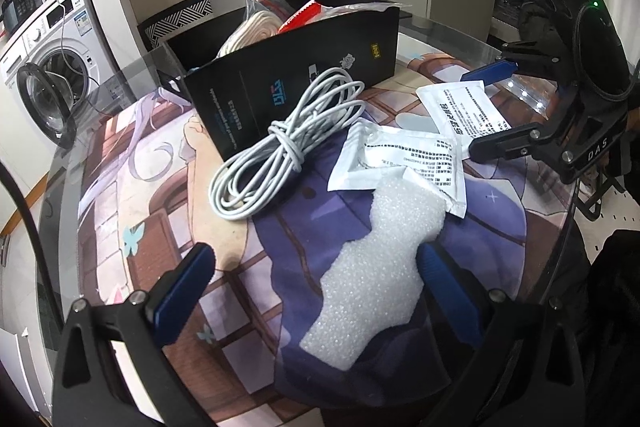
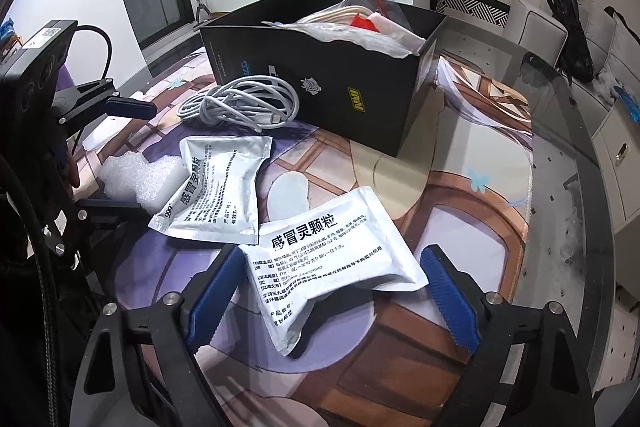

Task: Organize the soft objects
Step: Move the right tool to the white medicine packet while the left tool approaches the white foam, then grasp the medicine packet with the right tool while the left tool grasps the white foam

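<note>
Right wrist view: white sachet [image 2: 328, 267] reads 感冒灵颗粒, black box [image 2: 320, 83] beyond.

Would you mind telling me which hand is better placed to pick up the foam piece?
The left. Its tongs stand open astride the foam piece, while the right tongs straddle a white sachet farther away.

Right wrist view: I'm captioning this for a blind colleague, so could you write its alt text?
A white printed medicine sachet lies on the illustrated table mat between the open jaws of the right gripper, whose blue pads do not press it. Behind it lie a second white sachet, a coiled white cable and an open black cardboard box holding soft items.
</note>
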Action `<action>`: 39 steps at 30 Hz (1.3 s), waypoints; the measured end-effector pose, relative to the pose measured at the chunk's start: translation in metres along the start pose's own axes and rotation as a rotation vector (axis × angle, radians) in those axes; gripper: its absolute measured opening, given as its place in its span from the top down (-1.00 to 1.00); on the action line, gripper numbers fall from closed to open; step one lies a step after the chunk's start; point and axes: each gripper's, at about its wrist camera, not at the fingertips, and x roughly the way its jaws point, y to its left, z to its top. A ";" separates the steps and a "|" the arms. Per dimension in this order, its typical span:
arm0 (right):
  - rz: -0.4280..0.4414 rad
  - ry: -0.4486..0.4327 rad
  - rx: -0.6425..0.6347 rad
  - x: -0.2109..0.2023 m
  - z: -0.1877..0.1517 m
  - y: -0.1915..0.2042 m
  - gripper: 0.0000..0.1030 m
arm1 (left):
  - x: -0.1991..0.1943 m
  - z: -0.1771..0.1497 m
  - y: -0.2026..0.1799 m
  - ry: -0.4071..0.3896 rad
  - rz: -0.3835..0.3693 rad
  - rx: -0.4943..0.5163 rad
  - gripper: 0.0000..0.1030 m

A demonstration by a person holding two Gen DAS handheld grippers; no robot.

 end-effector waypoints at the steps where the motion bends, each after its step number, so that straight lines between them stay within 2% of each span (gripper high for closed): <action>1: 0.003 0.000 0.000 -0.001 -0.001 0.000 -0.78 | 0.000 0.000 0.000 0.000 0.000 0.000 -0.98; 5: 0.022 -0.002 -0.033 -0.005 -0.003 0.003 -0.78 | -0.001 -0.001 -0.001 0.000 0.000 0.003 -0.98; 8: 0.002 0.026 -0.075 -0.002 -0.004 0.008 -0.78 | -0.001 -0.001 -0.001 0.000 -0.003 0.003 -0.98; 17: 0.030 0.027 -0.091 0.001 0.000 0.004 -0.77 | -0.002 0.000 -0.001 0.000 -0.004 0.010 -0.98; 23: 0.025 0.009 -0.077 -0.006 -0.003 0.002 -0.43 | -0.002 0.000 -0.001 -0.002 -0.005 0.012 -0.98; 26: 0.022 -0.003 -0.067 -0.009 -0.007 0.001 -0.33 | -0.002 0.000 -0.002 -0.002 -0.004 0.012 -0.98; 30: 0.017 -0.020 -0.048 -0.013 -0.010 -0.001 -0.25 | -0.002 0.000 -0.002 -0.003 -0.003 0.011 -0.98; 39: 0.026 -0.038 -0.030 -0.019 -0.016 0.000 -0.21 | -0.005 0.000 -0.004 -0.009 -0.007 0.024 -0.90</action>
